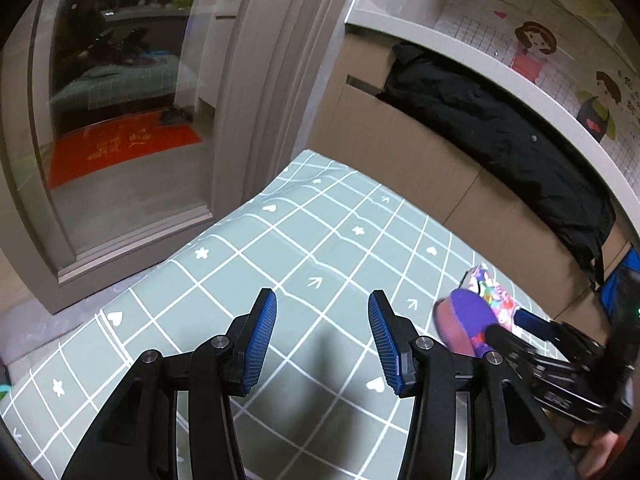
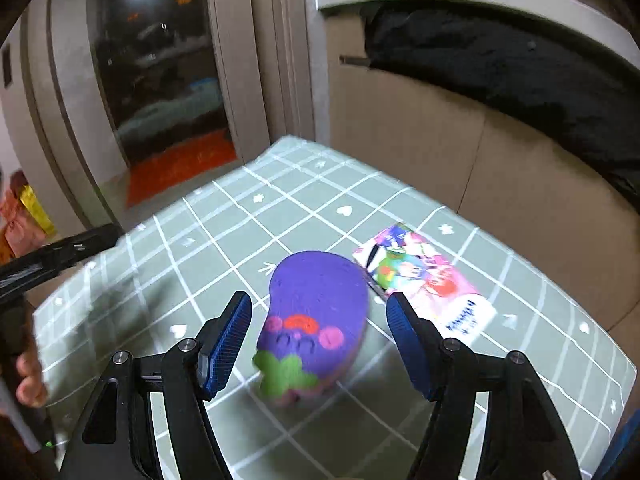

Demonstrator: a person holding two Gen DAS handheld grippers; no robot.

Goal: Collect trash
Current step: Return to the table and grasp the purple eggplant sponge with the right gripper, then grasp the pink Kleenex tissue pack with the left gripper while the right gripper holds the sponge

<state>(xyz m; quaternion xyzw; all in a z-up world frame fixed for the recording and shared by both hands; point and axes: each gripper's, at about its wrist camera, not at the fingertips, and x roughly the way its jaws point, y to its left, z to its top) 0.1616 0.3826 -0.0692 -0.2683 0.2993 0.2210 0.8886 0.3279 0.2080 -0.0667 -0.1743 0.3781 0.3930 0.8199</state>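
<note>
Right claw gapes around the eggplant-shaped sponge; closing off-centre could squirt it toward the wrapper beyond. Left claw spread, empty.

packet: print blurred, perhaps tissues | sponge: partly hidden by fingers

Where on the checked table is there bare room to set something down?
The table is bare from its corner by the door frame back to the left tool. It is crowded on the right: the purple sponge sits between the open right tool fingers, with the colourful packet just behind.
</note>
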